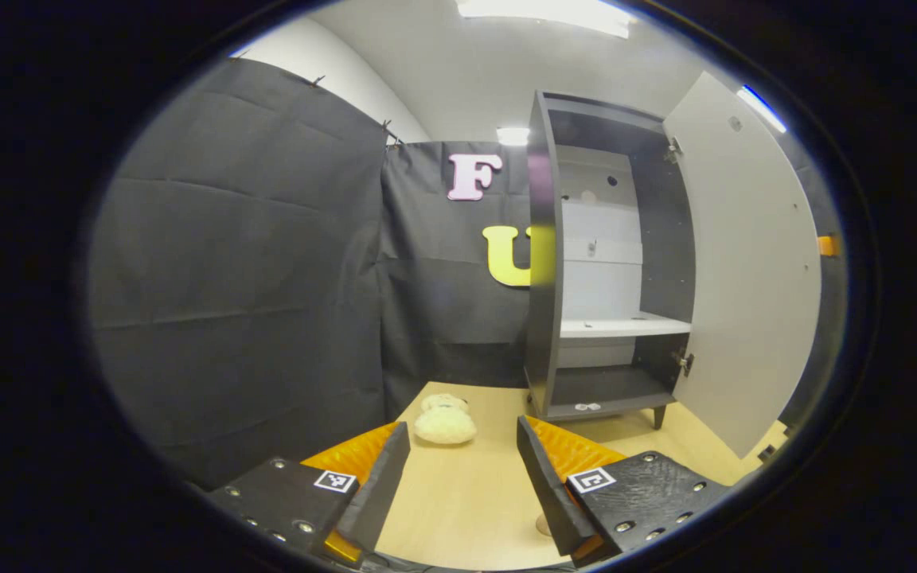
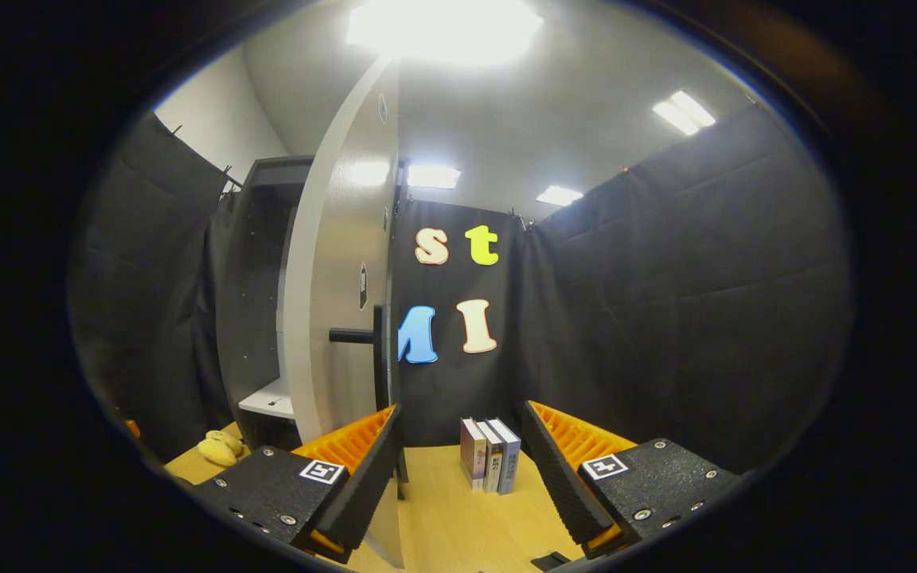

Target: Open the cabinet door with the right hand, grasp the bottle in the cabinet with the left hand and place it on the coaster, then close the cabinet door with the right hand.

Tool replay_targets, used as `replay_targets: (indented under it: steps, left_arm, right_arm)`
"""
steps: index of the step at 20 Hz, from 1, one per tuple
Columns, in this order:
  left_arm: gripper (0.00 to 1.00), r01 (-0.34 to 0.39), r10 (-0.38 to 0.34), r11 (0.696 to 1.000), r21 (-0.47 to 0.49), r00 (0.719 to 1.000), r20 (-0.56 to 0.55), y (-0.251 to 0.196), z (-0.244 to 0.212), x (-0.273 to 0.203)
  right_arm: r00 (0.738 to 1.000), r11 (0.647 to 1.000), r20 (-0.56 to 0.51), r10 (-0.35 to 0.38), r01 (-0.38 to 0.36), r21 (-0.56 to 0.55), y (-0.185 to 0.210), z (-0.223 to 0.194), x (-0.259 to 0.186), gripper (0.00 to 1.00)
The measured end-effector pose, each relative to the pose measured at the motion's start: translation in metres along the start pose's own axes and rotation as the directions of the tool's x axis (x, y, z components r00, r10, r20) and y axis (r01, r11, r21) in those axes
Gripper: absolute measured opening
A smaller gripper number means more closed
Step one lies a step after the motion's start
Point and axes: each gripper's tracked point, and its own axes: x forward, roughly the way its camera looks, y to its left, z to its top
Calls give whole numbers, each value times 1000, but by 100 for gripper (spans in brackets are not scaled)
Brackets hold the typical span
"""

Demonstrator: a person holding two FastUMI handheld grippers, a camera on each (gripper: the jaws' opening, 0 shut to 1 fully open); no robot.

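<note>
Cabinet (image 1: 610, 263) on bench (image 1: 466, 493), door (image 1: 745, 270) swung open. Left tongs (image 1: 462, 469) and right tongs (image 2: 462, 469) both spread wide, empty. Toy (image 1: 444, 422) ahead of left tongs.

nothing here can be read. my left gripper (image 1: 462, 477) and my right gripper (image 2: 462, 469) each carry square black-and-white marker tags with no words on them. the spines of the three books (image 2: 490, 455) are too small to make out, as is the sticker on the cabinet door (image 2: 347, 263).
</note>
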Motion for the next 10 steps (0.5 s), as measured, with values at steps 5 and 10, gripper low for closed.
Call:
replay_targets:
  steps: [5,10]
  left_arm:
    - [81,8,-8,1000,-3,1000,5,14,-2,4]
    - [84,16,-16,1000,-5,1000,14,29,-1,5]
  right_arm:
    - [1000,1000,2,19,-19,3,25,0,-6,93]
    - [999,999,9,36,-36,0,48,2,-8,93]
